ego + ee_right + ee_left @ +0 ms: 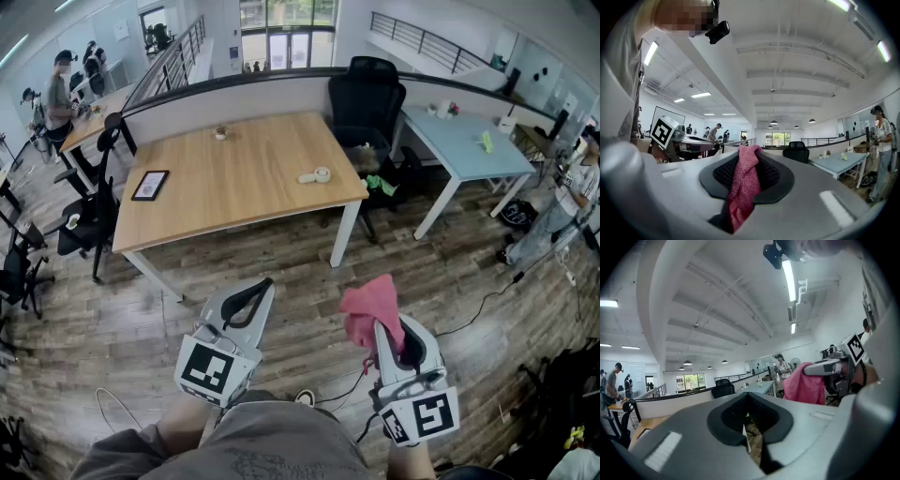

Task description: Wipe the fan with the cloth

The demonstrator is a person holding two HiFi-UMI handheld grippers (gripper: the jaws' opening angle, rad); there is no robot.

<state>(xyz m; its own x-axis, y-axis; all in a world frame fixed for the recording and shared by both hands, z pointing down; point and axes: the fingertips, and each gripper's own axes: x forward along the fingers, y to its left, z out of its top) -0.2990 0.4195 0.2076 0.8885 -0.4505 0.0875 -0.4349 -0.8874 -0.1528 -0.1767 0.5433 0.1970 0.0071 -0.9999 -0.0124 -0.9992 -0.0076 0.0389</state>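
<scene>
The cloth (743, 187) (lower end) hides between the jaws.

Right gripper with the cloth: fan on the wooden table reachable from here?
Probably not: the right gripper holds the cloth near the person, with floor between it and the fan on the wooden table. Nothing blocks the way.

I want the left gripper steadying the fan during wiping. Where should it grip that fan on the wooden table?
The fan lies flat: take the slim stub sticking out left of its round head, probably the handle. Bring the left gripper, now shut, from the table's near edge.
</scene>
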